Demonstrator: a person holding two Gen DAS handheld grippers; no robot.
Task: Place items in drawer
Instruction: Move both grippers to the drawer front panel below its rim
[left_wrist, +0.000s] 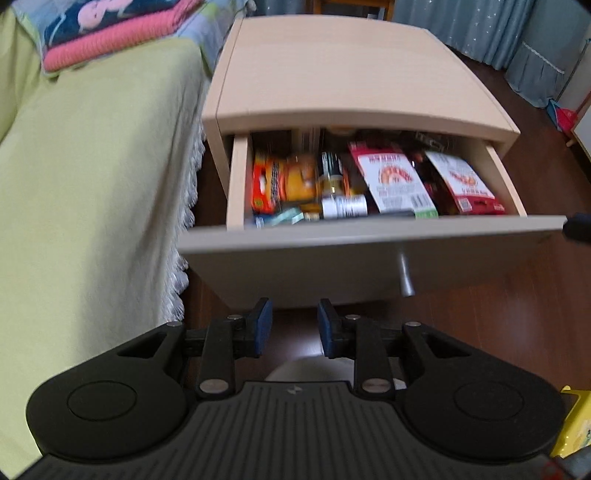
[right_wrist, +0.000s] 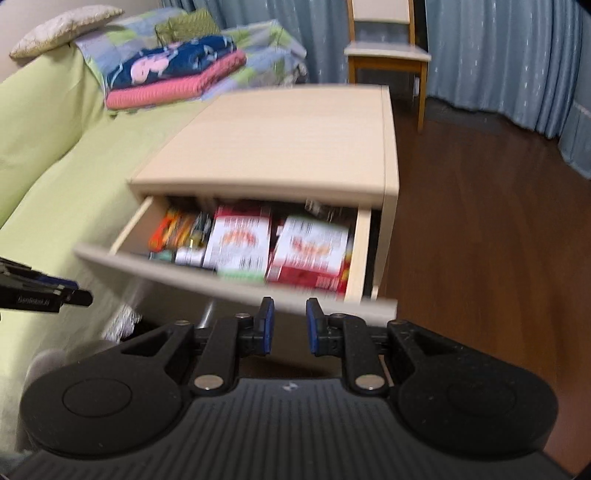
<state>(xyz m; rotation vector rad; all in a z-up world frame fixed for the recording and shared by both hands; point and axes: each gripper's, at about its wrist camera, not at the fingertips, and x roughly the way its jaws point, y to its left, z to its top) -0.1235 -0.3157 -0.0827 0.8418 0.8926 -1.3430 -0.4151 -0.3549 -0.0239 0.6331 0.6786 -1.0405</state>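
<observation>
Both tongs (left_wrist: 294, 325) (right_wrist: 287, 323) spread, empty; drawer (left_wrist: 369, 236) open beside bed (left_wrist: 92, 184); wooden floor (right_wrist: 480, 221).

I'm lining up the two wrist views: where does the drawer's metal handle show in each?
Left wrist view: metal handle sits right of centre, on the drawer front, above the left hand-held gripper.
Right wrist view: only a blurred sliver at lower centre-left, under the front panel.
Shared landmark: the white-and-red packet.

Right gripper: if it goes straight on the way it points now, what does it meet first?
Probably the drawer front: the right gripper, jaws open and empty, points at its top edge just ahead. Depth is blurred, so it might pass over onto the packets.
</observation>
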